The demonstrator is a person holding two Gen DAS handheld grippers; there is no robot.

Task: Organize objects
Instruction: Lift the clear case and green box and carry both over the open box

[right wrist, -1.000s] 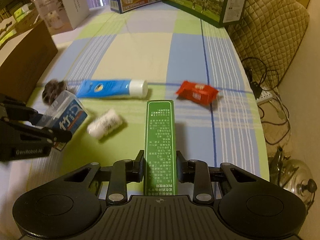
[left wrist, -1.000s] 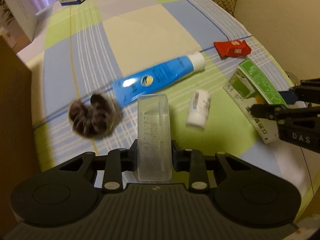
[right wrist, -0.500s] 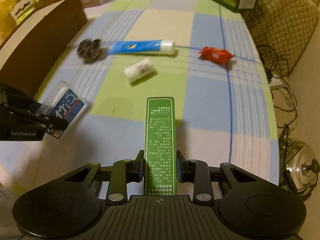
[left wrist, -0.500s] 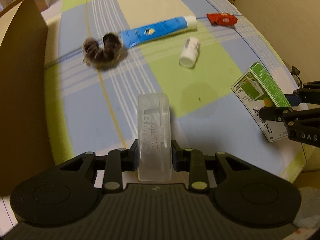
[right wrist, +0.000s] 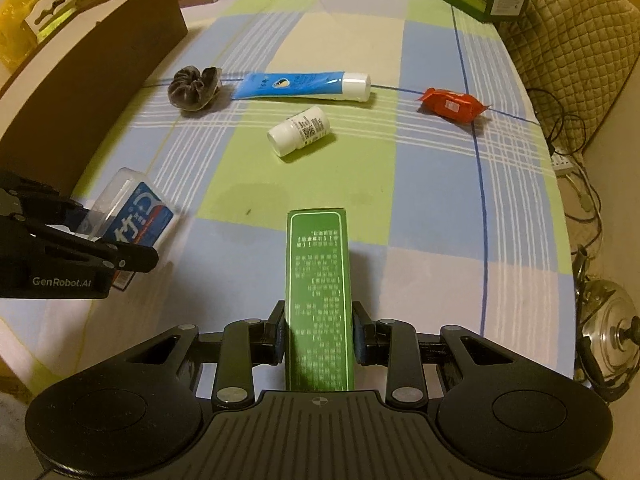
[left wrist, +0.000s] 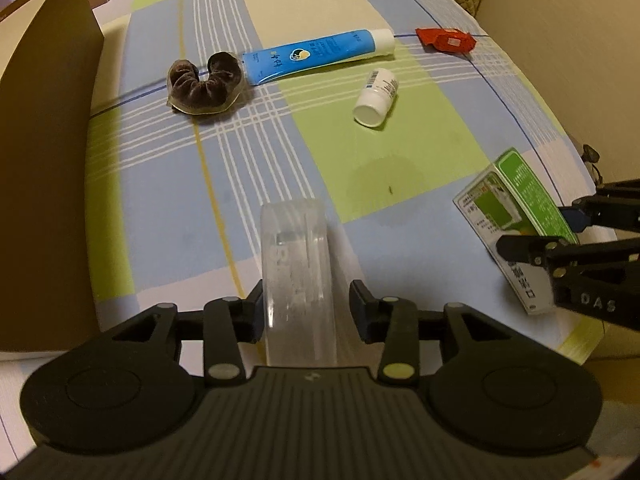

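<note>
In rt view only: kettle [right wrist: 608, 336]; rt claw [right wrist: 319, 330] pinches green box [right wrist: 319, 280]; lft claw [left wrist: 306, 312] opening around clear case [left wrist: 296, 264].

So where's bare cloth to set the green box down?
Bare cloth lies just ahead of the green box, bounded by the white bottle, the clear case and the red packet. The far row, scrunchie to blue tube, is crowded.

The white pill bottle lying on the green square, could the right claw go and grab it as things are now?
Probably not yet. The way to the white pill bottle is clear cloth, but the right claw is shut on the green box, so it would need to set that down first.
</note>
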